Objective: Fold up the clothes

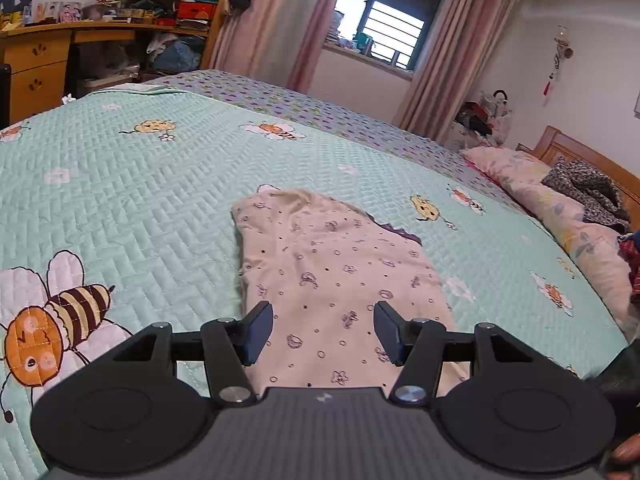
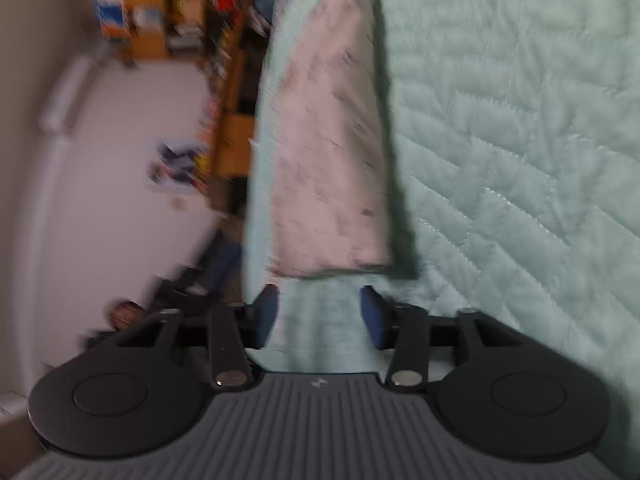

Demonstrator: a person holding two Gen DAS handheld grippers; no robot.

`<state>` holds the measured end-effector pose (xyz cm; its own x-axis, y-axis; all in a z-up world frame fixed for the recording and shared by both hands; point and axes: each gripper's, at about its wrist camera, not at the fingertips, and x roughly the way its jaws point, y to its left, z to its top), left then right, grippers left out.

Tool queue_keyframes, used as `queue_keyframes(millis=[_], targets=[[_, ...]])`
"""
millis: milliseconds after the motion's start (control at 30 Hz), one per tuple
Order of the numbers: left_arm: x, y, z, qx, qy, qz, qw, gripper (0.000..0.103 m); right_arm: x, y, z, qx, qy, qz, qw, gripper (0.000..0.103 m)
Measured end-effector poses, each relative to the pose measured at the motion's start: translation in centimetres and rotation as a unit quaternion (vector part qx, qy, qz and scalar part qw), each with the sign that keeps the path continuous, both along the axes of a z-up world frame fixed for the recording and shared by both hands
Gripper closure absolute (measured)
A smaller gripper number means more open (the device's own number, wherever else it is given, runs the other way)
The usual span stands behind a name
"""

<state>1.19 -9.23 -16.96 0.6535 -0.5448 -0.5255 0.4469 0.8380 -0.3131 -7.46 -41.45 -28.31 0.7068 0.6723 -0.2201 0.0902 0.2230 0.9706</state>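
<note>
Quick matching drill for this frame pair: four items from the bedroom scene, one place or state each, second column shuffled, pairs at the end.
Items:
1. left hand-held gripper
2. printed garment
3. pink pillow
4. wooden desk

Place or state:
A. at the headboard end of the bed
B. lying on the mint bee quilt
C. jaws open, nothing gripped
D. against the wall beyond the bed

Pairs: 1-C, 2-B, 3-A, 4-D
</note>
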Motion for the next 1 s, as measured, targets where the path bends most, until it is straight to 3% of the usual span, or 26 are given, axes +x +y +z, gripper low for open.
queue_keyframes(millis=[33,133,200,233,300,333,367,500,600,667,800,900,1000], targets=[[0.1,-0.4,0.1,-0.006,0.005,-0.005,1.0000,0.044,0.2,-0.4,1.0,-0.002,-0.023,-0.009,1.000,0.032],[0.7,-1.6,-0.2,-0.026,0.026,-0.026,0.9990,0.040,2.5,-1.1,2.2,0.001,-0.054,-0.035,0.998,0.026],[1.4,-2.4,-1.2,-0.017,0.048,-0.035,0.9981,0.039,3.5,-0.9,1.4,-0.011,-0.033,-0.029,0.999,0.026],[1.6,-2.5,-2.3,-0.003,0.064,-0.033,0.9974,0.040,3.9,-0.7,0.8,-0.020,-0.016,-0.023,0.999,0.029],[1.8,-1.6,-4.3,0.009,0.097,-0.028,0.9949,0.042,4.7,-0.3,-0.5,-0.038,0.019,-0.009,0.999,0.044],[1.8,-1.2,-4.7,0.010,0.103,-0.027,0.9943,0.044,4.6,-0.2,-0.6,-0.044,0.027,-0.004,0.999,0.043],[1.7,-1.0,-4.7,0.009,0.102,-0.025,0.9944,0.048,4.0,-0.2,-0.2,-0.048,0.025,0.000,0.999,0.043],[1.4,-0.1,-4.6,0.007,0.100,-0.020,0.9948,0.045,3.3,-0.7,3.0,-0.089,-0.022,-0.019,0.996,0.035],[1.3,-0.9,-3.2,0.003,0.077,-0.028,0.9967,0.042,7.1,-0.2,4.6,-0.116,-0.053,-0.018,0.992,0.031],[1.5,-1.4,-2.5,0.002,0.063,-0.036,0.9974,0.038,9.7,0.0,4.2,-0.113,-0.053,-0.007,0.992,0.031],[2.3,-1.7,-3.9,0.010,0.085,-0.032,0.9958,0.039,13.2,-2.3,2.1,-0.084,-0.011,-0.034,0.996,0.034],[2.1,-1.4,-4.7,0.015,0.087,-0.028,0.9957,0.041,14.0,-3.5,3.0,-0.050,-0.045,-0.068,0.995,0.031],[2.2,-2.1,-3.9,0.029,0.063,-0.037,0.9969,0.039,16.5,-3.5,3.7,-0.025,-0.073,-0.069,0.995,0.028]])
